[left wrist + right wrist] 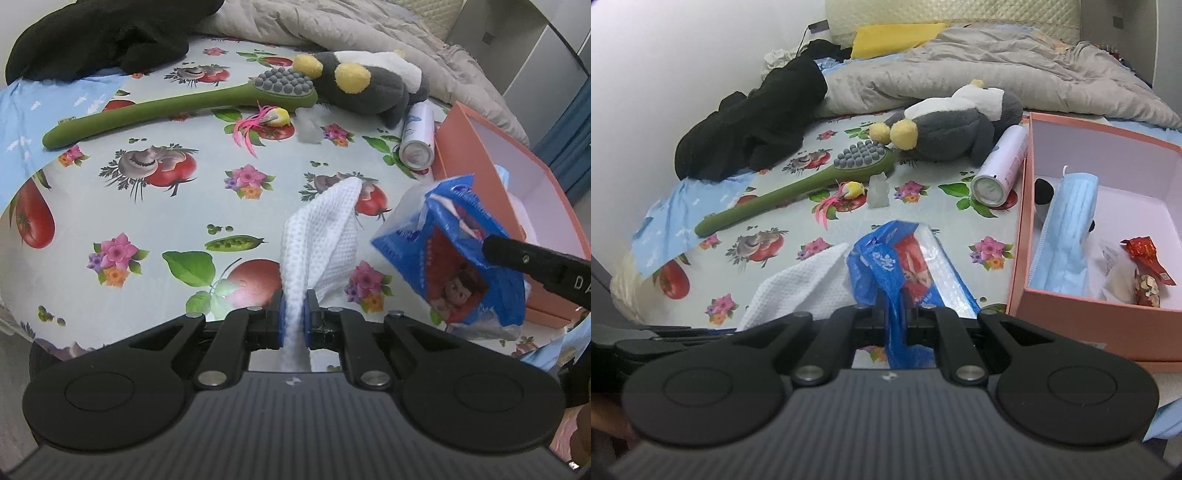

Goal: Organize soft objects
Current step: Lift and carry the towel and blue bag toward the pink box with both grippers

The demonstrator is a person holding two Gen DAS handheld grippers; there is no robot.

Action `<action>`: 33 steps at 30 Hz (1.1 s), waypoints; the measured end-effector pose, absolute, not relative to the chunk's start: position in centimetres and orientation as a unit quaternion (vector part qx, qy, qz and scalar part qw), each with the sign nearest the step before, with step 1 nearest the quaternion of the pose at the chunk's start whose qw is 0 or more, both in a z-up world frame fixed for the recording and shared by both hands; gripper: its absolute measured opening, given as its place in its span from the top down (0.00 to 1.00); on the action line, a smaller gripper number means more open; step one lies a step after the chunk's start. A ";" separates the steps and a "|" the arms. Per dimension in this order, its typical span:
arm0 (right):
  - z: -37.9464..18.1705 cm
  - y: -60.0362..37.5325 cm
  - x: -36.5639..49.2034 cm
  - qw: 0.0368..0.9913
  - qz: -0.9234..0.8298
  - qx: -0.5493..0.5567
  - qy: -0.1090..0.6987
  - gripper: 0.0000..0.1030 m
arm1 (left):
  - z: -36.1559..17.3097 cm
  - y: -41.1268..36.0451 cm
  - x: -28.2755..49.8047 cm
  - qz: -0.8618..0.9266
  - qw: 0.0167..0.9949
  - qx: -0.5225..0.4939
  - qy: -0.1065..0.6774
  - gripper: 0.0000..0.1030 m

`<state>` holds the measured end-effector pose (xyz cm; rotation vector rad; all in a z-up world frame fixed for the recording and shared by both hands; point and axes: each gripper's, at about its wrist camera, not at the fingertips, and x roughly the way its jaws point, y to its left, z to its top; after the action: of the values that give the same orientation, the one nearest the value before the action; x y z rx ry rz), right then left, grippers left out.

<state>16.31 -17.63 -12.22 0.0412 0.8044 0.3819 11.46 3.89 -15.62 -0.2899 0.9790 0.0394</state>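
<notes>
Both tongs are clenched on soft things: the left tongs (294, 319) pinch a white waffle cloth (320, 236), and the right tongs (890, 308) grip a blue tissue pack (905, 266) by its plastic wrapper. Cloth and pack sit side by side at the near edge of the bed, over a fruit-and-flower printed cover (147, 206), the cloth to the left of the pack. Just right of the pack stands an open pink box (1071, 317) holding a blue face mask (1071, 236) and a red wrapped snack (1145, 266). Farther off lie a grey plush toy (945, 129), a green massage brush (790, 188) and a white spray can (1001, 166) beside the box's left wall.
</notes>
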 end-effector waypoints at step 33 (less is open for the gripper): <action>-4.6 -27.2 13.1 0.939 0.110 0.065 0.321 0.94 | -5.3 -6.0 13.1 -0.088 0.907 -0.098 0.399 0.88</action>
<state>13.14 -27.21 -4.55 0.1328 0.6548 0.2247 13.15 -6.02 -5.31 -0.2017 0.8240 -0.1823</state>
